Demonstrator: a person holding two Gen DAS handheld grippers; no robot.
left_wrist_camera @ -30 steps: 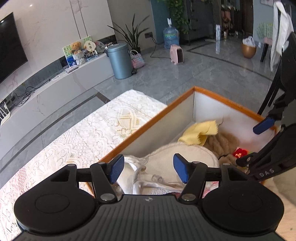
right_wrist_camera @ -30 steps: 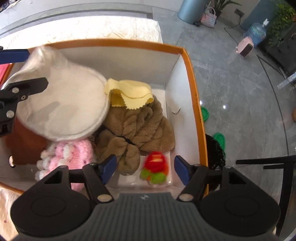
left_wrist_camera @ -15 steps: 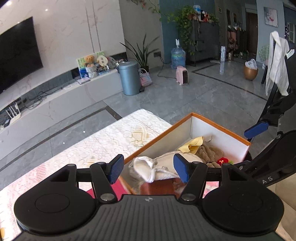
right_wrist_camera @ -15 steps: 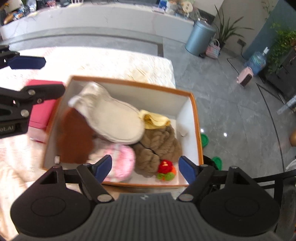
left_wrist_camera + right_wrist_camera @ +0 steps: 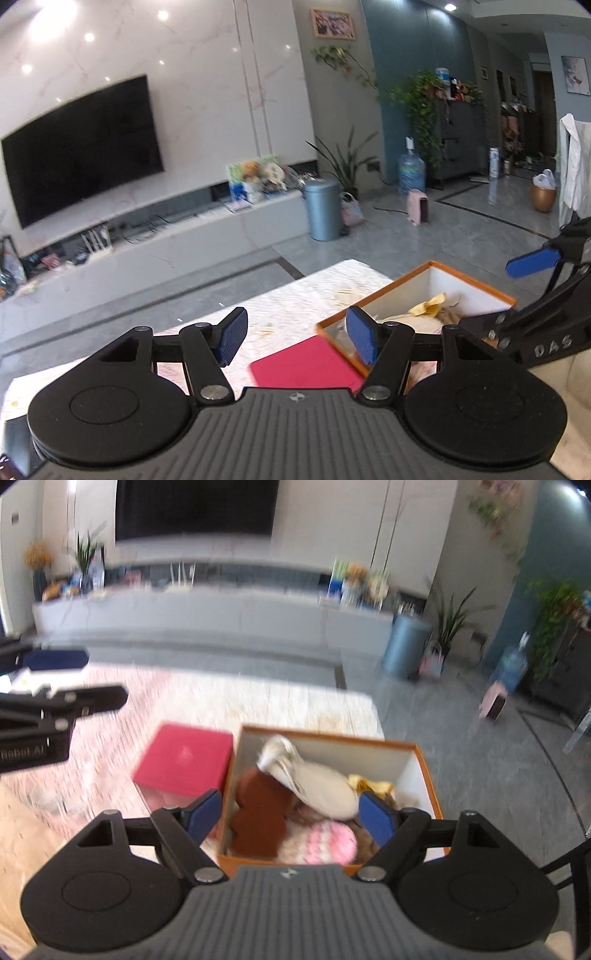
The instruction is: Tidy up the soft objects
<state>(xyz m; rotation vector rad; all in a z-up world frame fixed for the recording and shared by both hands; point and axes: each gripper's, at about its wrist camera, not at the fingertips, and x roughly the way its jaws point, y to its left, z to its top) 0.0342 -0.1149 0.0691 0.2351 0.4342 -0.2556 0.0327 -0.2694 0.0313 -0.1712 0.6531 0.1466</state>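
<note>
An orange-rimmed white box (image 5: 424,768) stands on the lace-covered table and holds soft things: a cream cloth item (image 5: 317,782), a rust-brown piece (image 5: 258,819), a pink knitted item (image 5: 325,843) and a yellow cloth (image 5: 371,785). In the left wrist view the box (image 5: 469,286) lies to the right. My left gripper (image 5: 295,341) is open and empty, raised above the table left of the box. My right gripper (image 5: 290,814) is open and empty, raised above the box's near side.
A red flat box (image 5: 184,755) lies on the table against the orange box's left side; it also shows in the left wrist view (image 5: 306,365). The lace tablecloth (image 5: 221,701) ends just beyond. Beyond are grey floor, a TV bench and a blue bin (image 5: 325,208).
Both grippers have lifted up and back away from the box, both open throughout. The cream cloth item now lies in the box, free of the left gripper.
</note>
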